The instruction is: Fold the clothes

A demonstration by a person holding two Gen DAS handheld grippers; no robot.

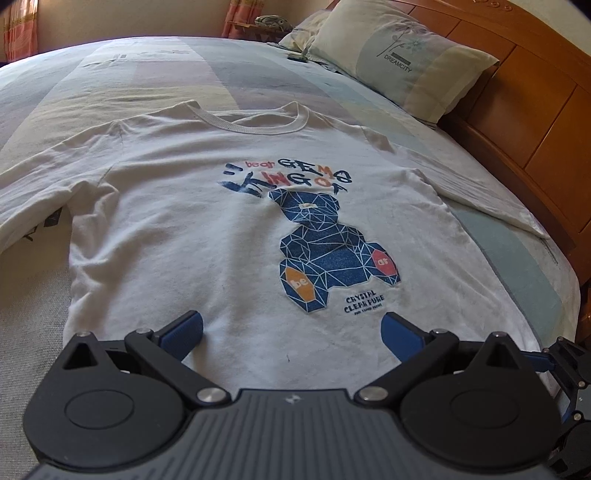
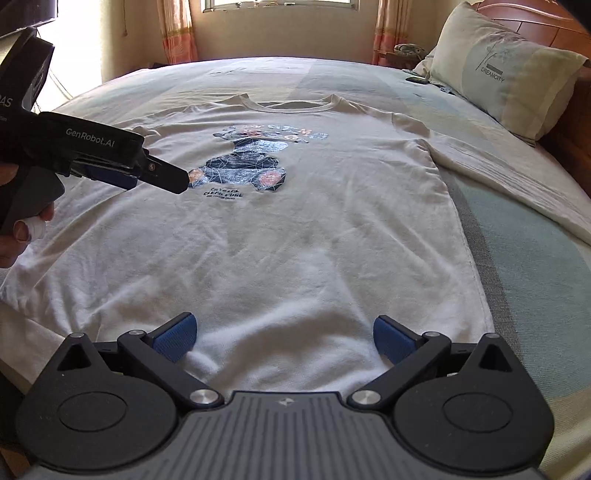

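A white T-shirt with a blue bear print lies flat, front up, on the bed, collar far from me and sleeves spread to both sides. My left gripper hovers open over the shirt's lower part, nothing between its blue pads. My right gripper is open too, low over the T-shirt near its hem, with only flat cloth in the gap. In the right wrist view the left gripper comes in from the left, held by a hand, just above the bear print.
The bed sheet has pale colour blocks. A pillow leans on the wooden headboard at the right. A small dark object lies beside the pillow. Curtains and a window stand beyond the bed.
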